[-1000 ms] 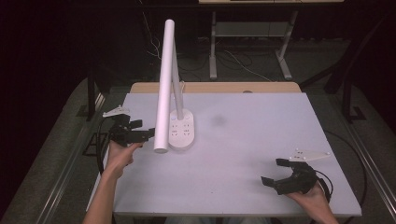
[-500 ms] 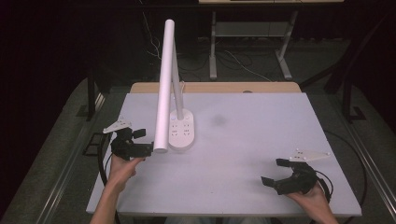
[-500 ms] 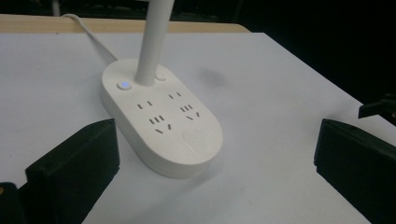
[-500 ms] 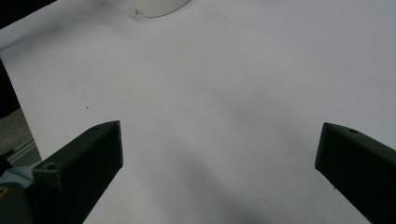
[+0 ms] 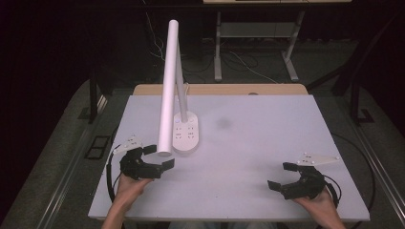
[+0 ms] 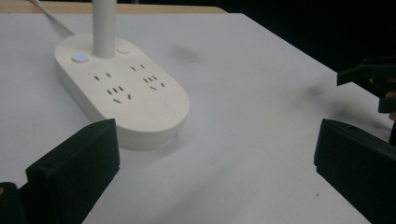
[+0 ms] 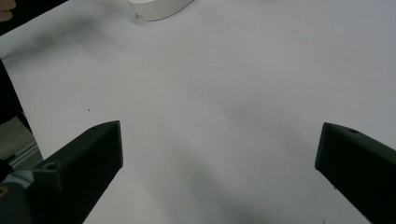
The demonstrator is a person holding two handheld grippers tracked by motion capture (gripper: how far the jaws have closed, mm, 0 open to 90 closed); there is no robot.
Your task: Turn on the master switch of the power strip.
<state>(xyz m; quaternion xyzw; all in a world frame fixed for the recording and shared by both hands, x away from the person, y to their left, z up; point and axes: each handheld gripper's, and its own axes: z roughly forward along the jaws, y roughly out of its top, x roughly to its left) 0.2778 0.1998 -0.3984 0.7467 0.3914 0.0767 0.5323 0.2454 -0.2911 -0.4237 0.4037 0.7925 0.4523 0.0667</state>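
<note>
The white desk lamp stands on the table just ahead of the left gripper, its long tube head sloping down so the low end hangs right above those black fingers, which I'd guess is why the hand waits there. That gripper lies low and level, jaws spread wide, holding nothing. The right gripper rests well apart, equally wide, fingers over bare tabletop.
</note>
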